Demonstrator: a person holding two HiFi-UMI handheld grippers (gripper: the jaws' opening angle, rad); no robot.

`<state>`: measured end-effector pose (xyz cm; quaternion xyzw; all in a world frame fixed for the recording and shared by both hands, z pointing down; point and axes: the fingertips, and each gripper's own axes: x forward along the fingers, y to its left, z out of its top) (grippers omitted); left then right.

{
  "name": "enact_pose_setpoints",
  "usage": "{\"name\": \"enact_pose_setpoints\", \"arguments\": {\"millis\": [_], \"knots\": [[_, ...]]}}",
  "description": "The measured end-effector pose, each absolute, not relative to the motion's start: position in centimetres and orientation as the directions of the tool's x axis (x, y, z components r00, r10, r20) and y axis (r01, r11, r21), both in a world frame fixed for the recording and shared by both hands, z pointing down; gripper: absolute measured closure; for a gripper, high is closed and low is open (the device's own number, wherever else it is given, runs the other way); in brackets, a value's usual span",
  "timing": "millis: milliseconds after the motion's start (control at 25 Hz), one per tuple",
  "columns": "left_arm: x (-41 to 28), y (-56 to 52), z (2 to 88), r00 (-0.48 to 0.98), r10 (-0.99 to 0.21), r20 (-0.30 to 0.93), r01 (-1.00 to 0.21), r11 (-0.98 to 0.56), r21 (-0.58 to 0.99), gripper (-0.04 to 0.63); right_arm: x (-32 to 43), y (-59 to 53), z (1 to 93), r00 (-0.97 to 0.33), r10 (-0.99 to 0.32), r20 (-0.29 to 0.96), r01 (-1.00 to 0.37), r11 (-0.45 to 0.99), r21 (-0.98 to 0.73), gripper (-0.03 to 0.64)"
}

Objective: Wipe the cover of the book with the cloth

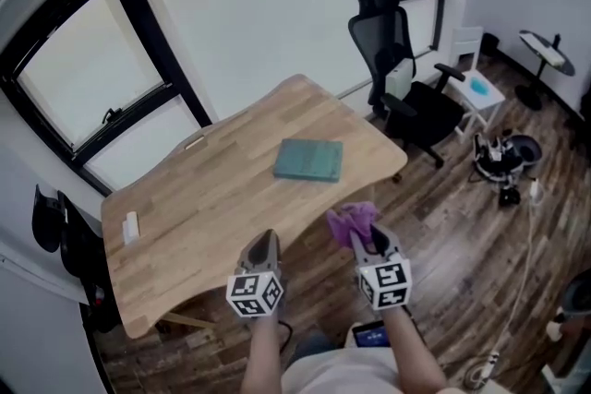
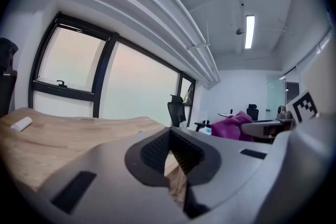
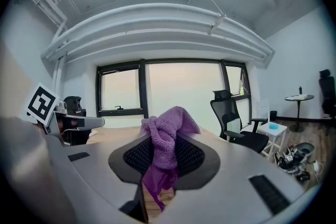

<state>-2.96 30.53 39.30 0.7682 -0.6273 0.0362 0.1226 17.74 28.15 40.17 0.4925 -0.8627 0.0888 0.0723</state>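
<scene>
The right gripper (image 3: 164, 160) has its jaws squeezed shut on the purple cloth (image 3: 167, 136). Most of the cloth sticks up in a bunch above the jaws. A small bit hangs down below them. The left gripper (image 2: 170, 157) has its jaws pressed together with nothing between them.

The book (image 1: 309, 160) has a blue-green cover and lies flat on the wooden table (image 1: 185, 208). It is well ahead of both pairs of jaws, about in line with the gap between the two grippers. Nothing touches it yet.

The step in hand looks like bringing the cloth to the book. To do it well, the right gripper should keep its squeeze tight so the cloth does not slip out. It should go forward until the cover is just under the jaws. Then it should tip down so the soft bunch touches the cover, not the hard jaw tips.

Long, gentle strokes from one side of the cover to the other would likely work best. The book may slide on the smooth wood. So the left gripper could rest its closed jaws on a corner to hold it still. Pushing too hard could shove the book away.
</scene>
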Motion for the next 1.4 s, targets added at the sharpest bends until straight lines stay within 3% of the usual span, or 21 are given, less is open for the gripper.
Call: {"name": "enact_pose_setpoints", "arguments": {"millis": [600,1400], "knots": [[-4.5,20.7,40.8,0.206,-0.954,0.220,-0.973,-0.176,0.150,0.594,16.7,18.5,41.8,-0.511,-0.824,0.243,-0.857,0.509,-0.078,0.518],[-10.5,-2.4,46.9,0.315,-0.897,0.310,-0.940,-0.250,0.233,0.594,11.5,-1.3,46.4,-0.375,-0.849,0.373,-0.921,0.388,-0.042,0.518]]}}
